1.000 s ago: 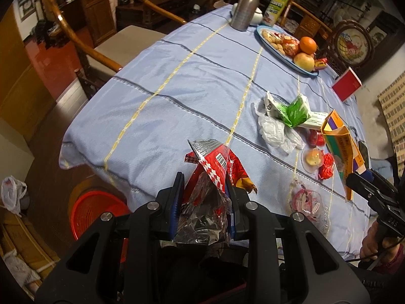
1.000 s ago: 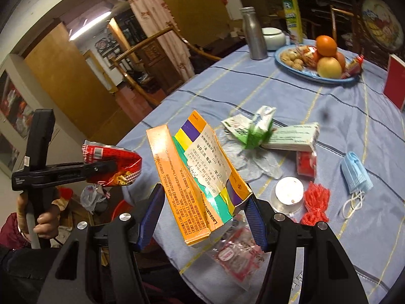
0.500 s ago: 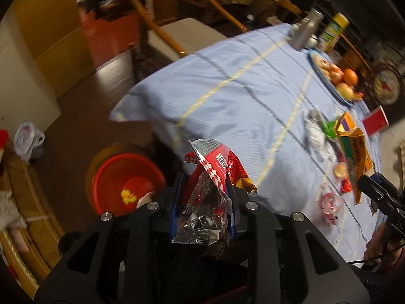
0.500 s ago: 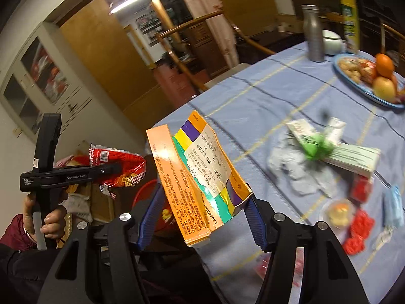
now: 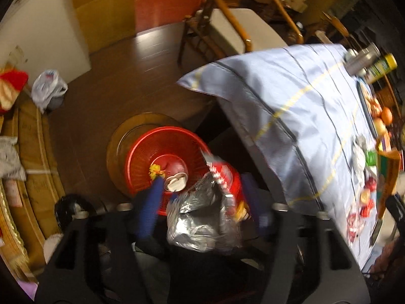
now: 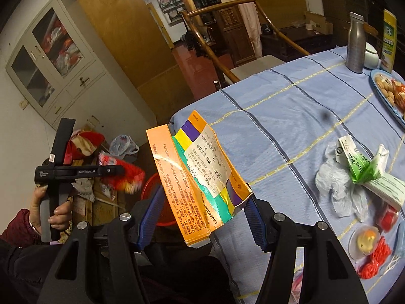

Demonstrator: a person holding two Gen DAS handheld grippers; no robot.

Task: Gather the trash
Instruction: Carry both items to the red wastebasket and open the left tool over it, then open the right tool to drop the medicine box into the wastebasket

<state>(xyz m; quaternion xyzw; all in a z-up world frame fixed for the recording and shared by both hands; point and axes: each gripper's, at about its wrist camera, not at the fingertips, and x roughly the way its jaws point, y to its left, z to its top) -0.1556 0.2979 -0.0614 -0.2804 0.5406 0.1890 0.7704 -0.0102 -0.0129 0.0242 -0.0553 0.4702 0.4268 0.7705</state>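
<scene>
My left gripper has its jaws spread wide, and the red and silver snack wrapper sits loose and blurred between them, above the red trash basket on the floor. The basket holds a yellow scrap and a small white cup. In the right wrist view the left gripper shows at the left with the red wrapper at its tip. My right gripper is shut on an orange medicine box, held over the table's edge.
The table with the blue cloth carries more trash: a green and white carton, a crumpled plastic bag, red scraps, a small plastic cup. A fruit plate, a steel bottle and a wooden chair stand beyond.
My left gripper swung off the table to above the red basket and its jaws opened; the wrapper sits loose. My right gripper with the box drifted left toward the table edge.
</scene>
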